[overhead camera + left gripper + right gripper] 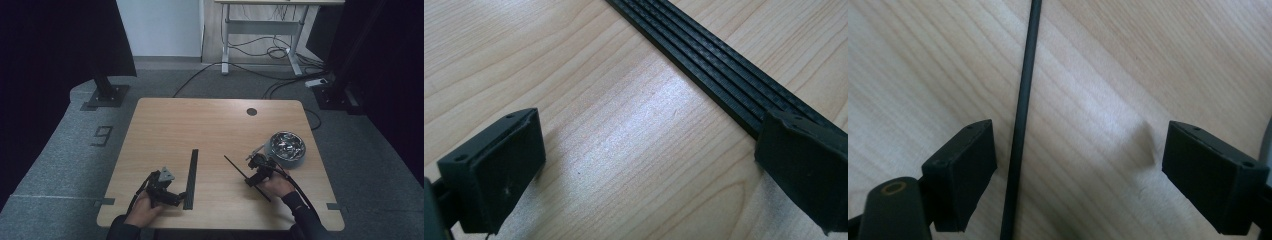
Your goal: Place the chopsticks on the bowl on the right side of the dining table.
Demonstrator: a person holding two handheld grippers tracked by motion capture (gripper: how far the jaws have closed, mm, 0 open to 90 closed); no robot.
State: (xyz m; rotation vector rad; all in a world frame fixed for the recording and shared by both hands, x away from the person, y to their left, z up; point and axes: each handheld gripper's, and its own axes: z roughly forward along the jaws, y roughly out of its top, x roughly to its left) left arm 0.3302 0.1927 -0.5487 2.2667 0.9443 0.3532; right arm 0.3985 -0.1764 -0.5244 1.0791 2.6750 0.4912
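A flat, ribbed black strip (191, 177) lies lengthwise on the wooden table (210, 125), left of centre. My left gripper (178, 196) sits low beside the strip's near end, held by a hand. In the left gripper view that gripper (649, 145) is open wide over bare wood, and the strip (714, 60) passes under the right-hand jaw. A thin black rod (247, 178) lies slanted at the right. My right gripper (254, 172) hovers over it. In the right gripper view the gripper (1083, 150) is open, with the rod (1025, 100) between the jaws, close to the left one.
A shiny metal bowl (287, 147) stands on the table just right of my right gripper. A round dark hole (251, 111) sits near the table's far edge. Beyond the table are carpet, cables, a desk frame and black stands.
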